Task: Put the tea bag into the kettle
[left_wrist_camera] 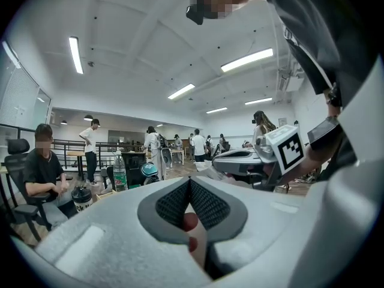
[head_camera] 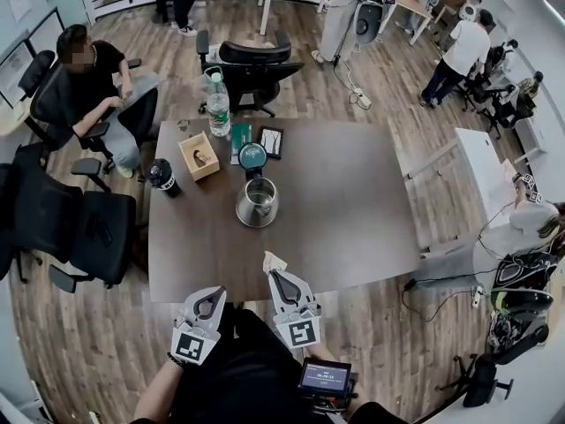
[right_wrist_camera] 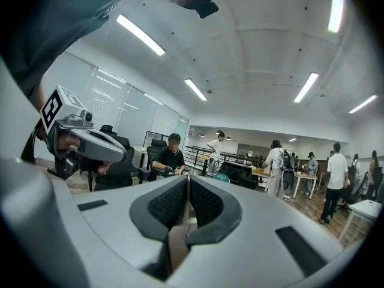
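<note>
Near table (head_camera: pixel 353 237) edge, right gripper (head_camera: pixel 278 275) clamping tea bag (head_camera: pixel 274 261), its length pointing toward kettle (head_camera: pixel 257 203), left gripper (head_camera: pixel 210 297) closed

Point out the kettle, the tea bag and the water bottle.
kettle (head_camera: pixel 258 203), head view: its open mouth.
tea bag (head_camera: pixel 274 261), head view: its pale protruding corner.
water bottle (head_camera: pixel 218 109), head view: its body.

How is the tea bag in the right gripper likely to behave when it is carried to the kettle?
Probably floppy: the tea bag sticks out as a thin pale flap from the shut jaws of the right gripper. Likely very light, so it may flutter. It should fall easily into the open kettle.
</note>
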`<state>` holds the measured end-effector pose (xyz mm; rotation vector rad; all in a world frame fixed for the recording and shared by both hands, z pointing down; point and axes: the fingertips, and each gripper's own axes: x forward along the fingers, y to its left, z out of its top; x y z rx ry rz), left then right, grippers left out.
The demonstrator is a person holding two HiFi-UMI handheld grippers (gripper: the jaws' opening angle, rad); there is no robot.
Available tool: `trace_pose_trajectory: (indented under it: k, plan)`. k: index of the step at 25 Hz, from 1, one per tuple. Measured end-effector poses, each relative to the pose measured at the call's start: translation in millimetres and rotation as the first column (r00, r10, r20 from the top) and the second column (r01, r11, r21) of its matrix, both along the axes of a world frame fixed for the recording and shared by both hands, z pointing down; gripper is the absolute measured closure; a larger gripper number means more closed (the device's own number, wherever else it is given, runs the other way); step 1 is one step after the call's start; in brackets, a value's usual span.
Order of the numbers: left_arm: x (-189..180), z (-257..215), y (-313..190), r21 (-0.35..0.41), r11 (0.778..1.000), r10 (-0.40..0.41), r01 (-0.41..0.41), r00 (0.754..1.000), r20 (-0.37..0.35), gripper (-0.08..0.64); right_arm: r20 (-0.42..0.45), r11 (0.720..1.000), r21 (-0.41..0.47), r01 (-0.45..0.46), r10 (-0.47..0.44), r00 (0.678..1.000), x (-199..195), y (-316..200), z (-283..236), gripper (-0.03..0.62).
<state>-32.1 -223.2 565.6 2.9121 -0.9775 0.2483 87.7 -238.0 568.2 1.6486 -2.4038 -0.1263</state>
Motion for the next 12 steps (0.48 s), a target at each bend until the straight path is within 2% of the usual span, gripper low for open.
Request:
trace_pose_trajectory:
  k: [6, 12]
  plan:
    - [-11, -13, -42, 0.029, 1.000, 0.001, 0.000, 0.999, -0.045, 0.566, -0.057, 1.000, 0.002, 0.018, -0.018, 0.998, -16, -30, -14, 0.574]
    - [-39, -23, -80, 0.056, 0.998, -0.014, 0.019, 0.996, -0.085, 0.566, -0.094, 1.000, 0.006, 0.014, -0.013, 0.996, -34, -55, -26, 0.574]
